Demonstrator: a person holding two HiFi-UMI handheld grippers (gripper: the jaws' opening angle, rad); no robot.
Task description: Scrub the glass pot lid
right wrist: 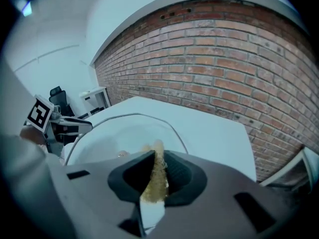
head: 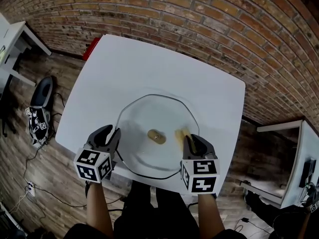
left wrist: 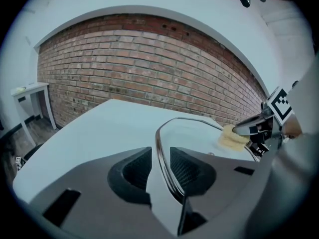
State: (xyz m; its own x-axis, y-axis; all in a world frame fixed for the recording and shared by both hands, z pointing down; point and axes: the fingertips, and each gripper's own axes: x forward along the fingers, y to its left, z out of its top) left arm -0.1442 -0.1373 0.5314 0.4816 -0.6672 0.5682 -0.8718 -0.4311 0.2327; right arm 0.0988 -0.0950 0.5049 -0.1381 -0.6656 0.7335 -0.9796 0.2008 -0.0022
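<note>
White table (head: 149,63); left tool (head: 113,136) clamps glass lid (head: 149,113) by its rim, right tool (head: 192,141) holds sponge (head: 180,133) on it.

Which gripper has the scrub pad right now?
The right gripper: its jaws pinch the yellow scrub pad on the glass lid. The left gripper instead holds the lid's rim.

Brick wall (head: 199,14), wooden floor (head: 65,178), white table (head: 149,68).

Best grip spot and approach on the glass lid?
I'd grip the glass lid by its metal-banded rim at the near-left edge, coming from the near side, jaws straddling it. It is wide and thin-edged; the left gripper clamps there, leaving the glass free for the sponge.
</note>
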